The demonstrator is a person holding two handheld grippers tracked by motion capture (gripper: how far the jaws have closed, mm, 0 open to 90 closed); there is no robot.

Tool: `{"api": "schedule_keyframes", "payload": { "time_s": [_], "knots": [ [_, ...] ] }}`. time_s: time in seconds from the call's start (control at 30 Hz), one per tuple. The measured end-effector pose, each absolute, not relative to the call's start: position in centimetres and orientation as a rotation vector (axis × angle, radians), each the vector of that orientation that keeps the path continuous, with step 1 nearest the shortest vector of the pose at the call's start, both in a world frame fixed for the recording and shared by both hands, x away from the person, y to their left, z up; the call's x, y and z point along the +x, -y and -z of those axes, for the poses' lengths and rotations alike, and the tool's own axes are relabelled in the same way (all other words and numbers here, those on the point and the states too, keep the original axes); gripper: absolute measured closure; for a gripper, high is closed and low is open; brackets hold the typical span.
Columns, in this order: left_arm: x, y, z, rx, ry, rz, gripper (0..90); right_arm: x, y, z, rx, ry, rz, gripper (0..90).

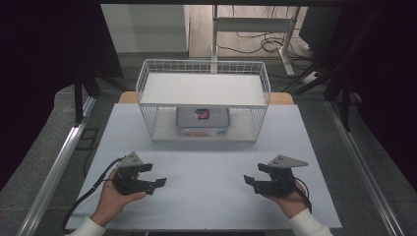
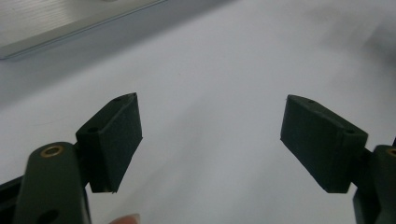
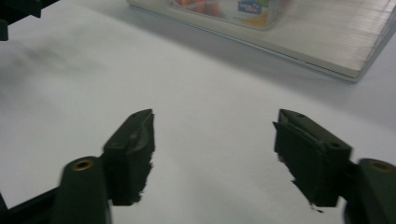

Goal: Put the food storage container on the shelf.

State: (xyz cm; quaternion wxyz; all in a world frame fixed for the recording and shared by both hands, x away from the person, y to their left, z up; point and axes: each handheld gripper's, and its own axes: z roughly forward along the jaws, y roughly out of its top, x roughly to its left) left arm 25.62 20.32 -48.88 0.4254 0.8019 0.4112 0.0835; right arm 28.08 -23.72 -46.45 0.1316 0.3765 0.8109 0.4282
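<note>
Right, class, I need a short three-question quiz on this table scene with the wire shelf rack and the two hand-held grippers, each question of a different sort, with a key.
1. True or false: the clear plastic lidded container sits on the top shelf of the white wire two-tier rack.
2. Which gripper holds something? A) left gripper B) right gripper C) neither
3. Fill in: both grippers rest on the white ____, in front of the rack.

Key:
1. False; it sits on the lower shelf, under the top one.
2. C; both stand open with nothing between the jaws.
3. Table.
</note>
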Motion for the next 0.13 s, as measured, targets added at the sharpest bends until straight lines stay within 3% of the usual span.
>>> {"api": "schedule_keyframes", "payload": {
  "time_s": [0.13],
  "knots": [
    [25.59, -20.34, 48.87, 2.003, -1.029, -0.212, 20.2, 28.27, 23.76, 46.44, 1.113, -2.351, -1.256, 22.5]
  ]
}}
